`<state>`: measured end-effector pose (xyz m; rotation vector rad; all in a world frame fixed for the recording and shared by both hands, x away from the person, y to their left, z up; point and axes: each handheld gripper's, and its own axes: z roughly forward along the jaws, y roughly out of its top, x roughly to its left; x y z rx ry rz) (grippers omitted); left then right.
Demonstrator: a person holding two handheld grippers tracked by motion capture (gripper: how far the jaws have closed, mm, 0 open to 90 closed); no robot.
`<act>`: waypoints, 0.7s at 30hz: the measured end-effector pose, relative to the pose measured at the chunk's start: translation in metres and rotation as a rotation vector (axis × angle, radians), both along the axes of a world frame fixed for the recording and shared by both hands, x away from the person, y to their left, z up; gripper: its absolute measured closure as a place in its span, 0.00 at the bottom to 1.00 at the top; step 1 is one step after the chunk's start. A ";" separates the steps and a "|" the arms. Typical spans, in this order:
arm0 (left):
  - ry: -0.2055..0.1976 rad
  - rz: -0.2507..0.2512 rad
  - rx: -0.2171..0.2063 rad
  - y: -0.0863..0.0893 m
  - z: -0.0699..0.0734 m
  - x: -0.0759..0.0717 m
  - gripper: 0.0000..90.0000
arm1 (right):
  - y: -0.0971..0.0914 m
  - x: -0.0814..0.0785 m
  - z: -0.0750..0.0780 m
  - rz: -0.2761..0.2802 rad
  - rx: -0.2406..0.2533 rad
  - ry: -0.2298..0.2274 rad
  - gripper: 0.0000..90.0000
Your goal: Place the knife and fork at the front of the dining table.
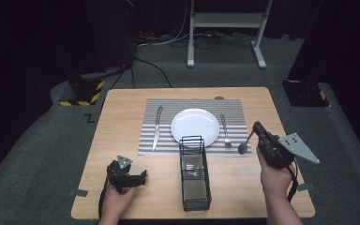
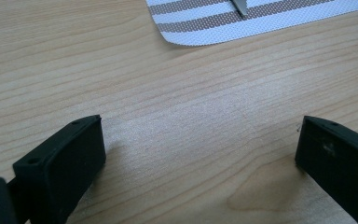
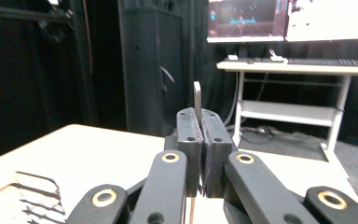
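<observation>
Spoon (image 1: 244,143) pinched by handle in right gripper (image 1: 258,131) beside placemat (image 1: 150,140) — left gripper (image 1: 143,177) spread, empty, on table (image 1: 122,117).

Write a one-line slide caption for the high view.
Right gripper lowers a held spoon beside the fork on the placemat.

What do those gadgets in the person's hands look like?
Both are black. The right gripper carries a grey three-cornered plate with small holes; the left gripper has a smaller one. Black cables trail along each wrist. Its fingers are flat black blocks on arms with brass-ringed pivots. The forearms are bare.
</observation>
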<state>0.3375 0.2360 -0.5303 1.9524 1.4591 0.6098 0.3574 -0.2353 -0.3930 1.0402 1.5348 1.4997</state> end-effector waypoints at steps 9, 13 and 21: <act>0.000 0.000 0.000 0.000 0.000 0.000 0.02 | -0.004 0.039 -0.029 -0.027 -0.042 0.105 0.98; 0.000 0.000 0.000 0.000 0.000 0.000 0.02 | -0.003 0.056 -0.036 -0.019 -0.052 0.145 0.98; 0.000 0.000 0.000 0.000 0.000 0.000 0.02 | -0.004 0.080 -0.044 -0.013 -0.015 0.190 0.98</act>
